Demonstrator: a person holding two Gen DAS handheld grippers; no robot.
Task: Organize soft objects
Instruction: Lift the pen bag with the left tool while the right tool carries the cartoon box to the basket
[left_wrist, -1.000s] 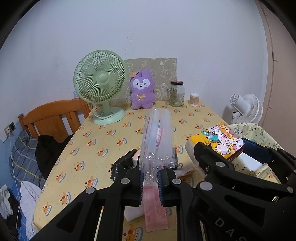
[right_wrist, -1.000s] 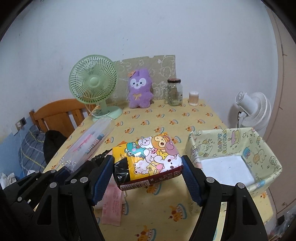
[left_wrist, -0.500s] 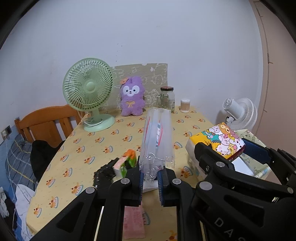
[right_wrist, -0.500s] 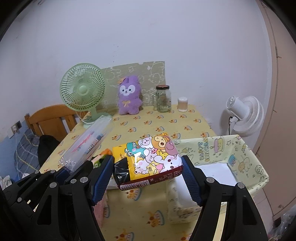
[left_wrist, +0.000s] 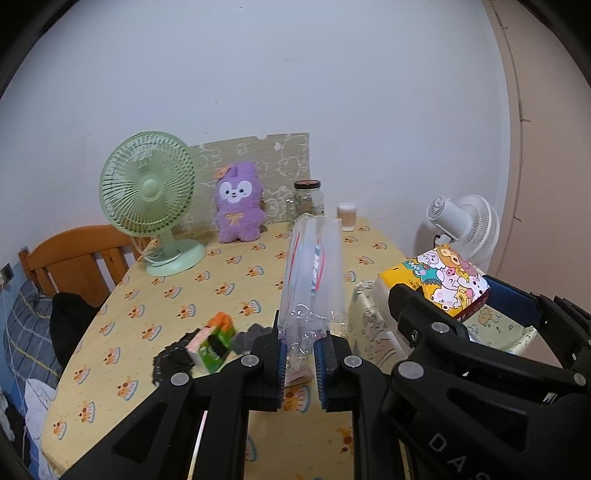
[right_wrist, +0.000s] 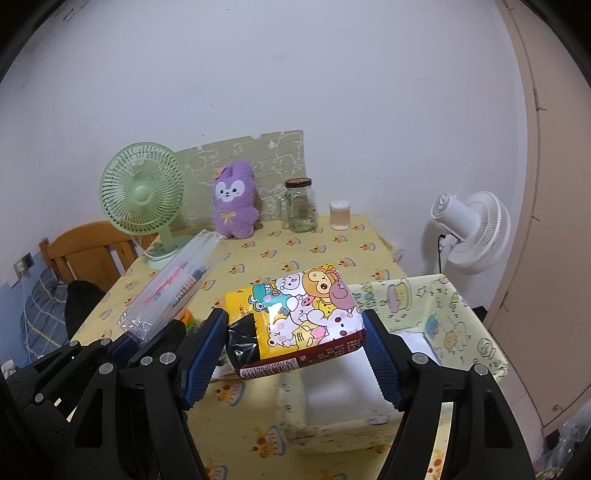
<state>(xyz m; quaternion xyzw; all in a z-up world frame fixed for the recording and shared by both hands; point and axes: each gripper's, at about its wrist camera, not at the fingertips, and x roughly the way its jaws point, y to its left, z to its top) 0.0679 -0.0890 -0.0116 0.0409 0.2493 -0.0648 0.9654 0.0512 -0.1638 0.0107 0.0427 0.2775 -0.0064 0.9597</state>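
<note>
My left gripper (left_wrist: 298, 365) is shut on a clear plastic packet (left_wrist: 312, 280) with red and blue print, held upright above the table; the packet also shows in the right wrist view (right_wrist: 173, 288). My right gripper (right_wrist: 293, 354) is shut on a cartoon-printed tissue pack (right_wrist: 299, 317), held above the left rim of a fabric storage basket (right_wrist: 458, 317). The tissue pack also shows in the left wrist view (left_wrist: 439, 280). On the table lie an orange-green small pack (left_wrist: 214, 343) and a dark cloth (left_wrist: 173, 363).
At the back of the yellow-clothed table (left_wrist: 229, 273) stand a green fan (left_wrist: 151, 199), a purple plush (left_wrist: 240, 208), a glass jar (right_wrist: 301, 205) and a small cup (right_wrist: 340, 216). A white fan (right_wrist: 472, 232) stands right; a wooden chair (left_wrist: 77, 258) left.
Both grippers have pulled back and risen from the table with their loads. The basket now sits closer under the right gripper. The pink packet has dropped out of the left view.
</note>
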